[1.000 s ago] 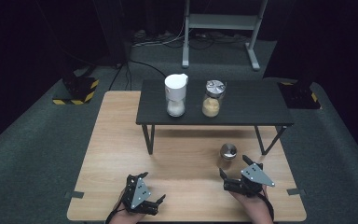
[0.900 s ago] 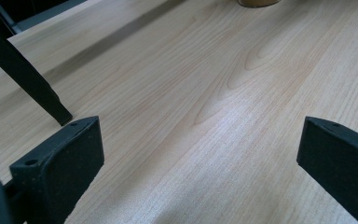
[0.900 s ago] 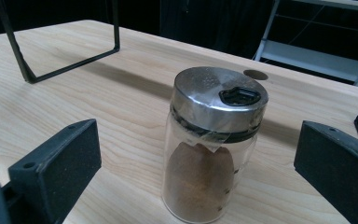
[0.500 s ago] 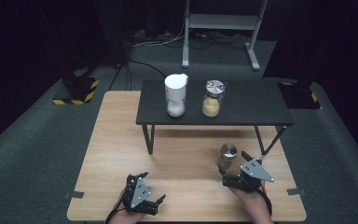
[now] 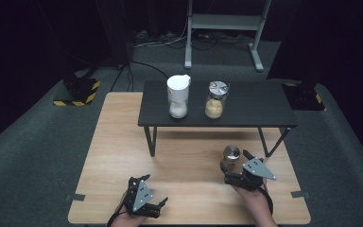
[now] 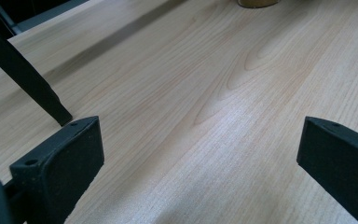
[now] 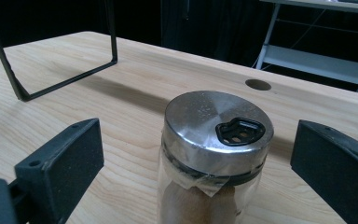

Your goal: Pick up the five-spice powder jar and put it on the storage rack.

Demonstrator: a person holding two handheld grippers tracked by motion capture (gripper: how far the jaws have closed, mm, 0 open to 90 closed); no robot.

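Note:
A glass spice jar (image 5: 231, 155) with a steel shaker lid stands on the wooden table (image 5: 118, 142), near the right front. My right gripper (image 5: 234, 161) is open, one jaw on each side of the jar and clear of it. In the right gripper view the jar (image 7: 214, 140) sits between the wide-apart jaws, brown powder inside it. My left gripper (image 5: 155, 189) rests open near the front left edge, with bare wood between its jaws (image 6: 191, 154).
A low black shelf (image 5: 255, 106) stands across the table's far half, carrying a white-lidded jar (image 5: 178, 97) and a steel-lidded jar (image 5: 216, 100). Its black legs (image 7: 51, 84) reach down to the wood. A cable hole (image 7: 258, 84) lies beyond the jar.
My right gripper has moved forward to the spice jar, so its open jaws now flank it. The left gripper has stayed put.

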